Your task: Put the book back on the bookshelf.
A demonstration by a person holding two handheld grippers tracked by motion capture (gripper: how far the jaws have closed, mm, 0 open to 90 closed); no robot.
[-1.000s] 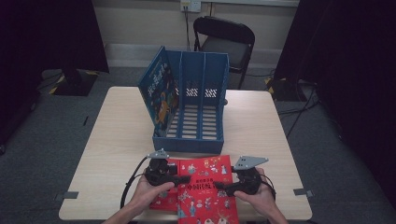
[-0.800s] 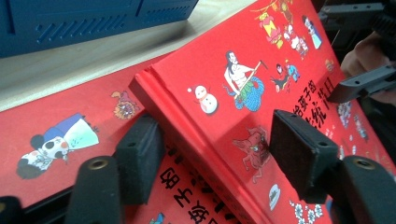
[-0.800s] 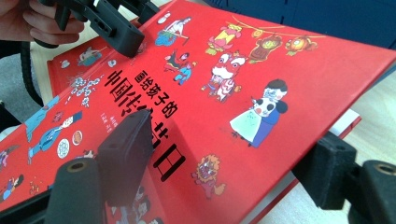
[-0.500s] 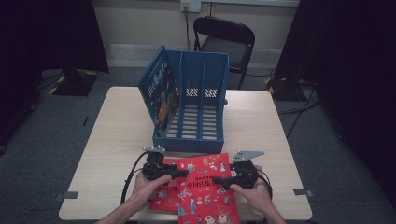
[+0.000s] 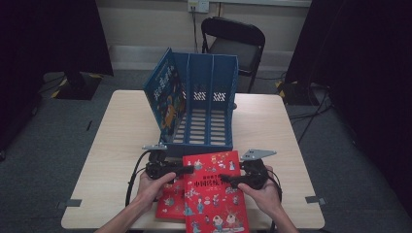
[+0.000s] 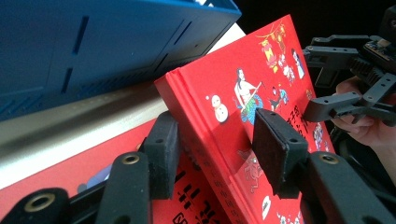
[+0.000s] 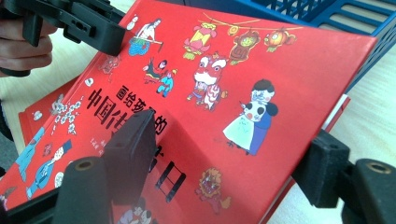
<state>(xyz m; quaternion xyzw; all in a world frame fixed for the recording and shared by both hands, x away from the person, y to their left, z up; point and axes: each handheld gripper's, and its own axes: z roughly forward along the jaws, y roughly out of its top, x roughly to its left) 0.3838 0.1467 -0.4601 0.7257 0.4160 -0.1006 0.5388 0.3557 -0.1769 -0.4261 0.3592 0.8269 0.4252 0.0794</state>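
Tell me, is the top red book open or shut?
Shut: the top red book shows its whole front cover, with no pages spread in either gripper view.

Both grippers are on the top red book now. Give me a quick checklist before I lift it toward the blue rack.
1. Left gripper straddles the top book at its spine edge: ok.
2. Right gripper straddles the opposite edge: ok.
3. Jaws clamped firmly on the book: cannot tell.
4. Second red book underneath is free of the jaws: cannot tell.
5. Rack has open slots: ok; a blue book stands in the leftmost one.
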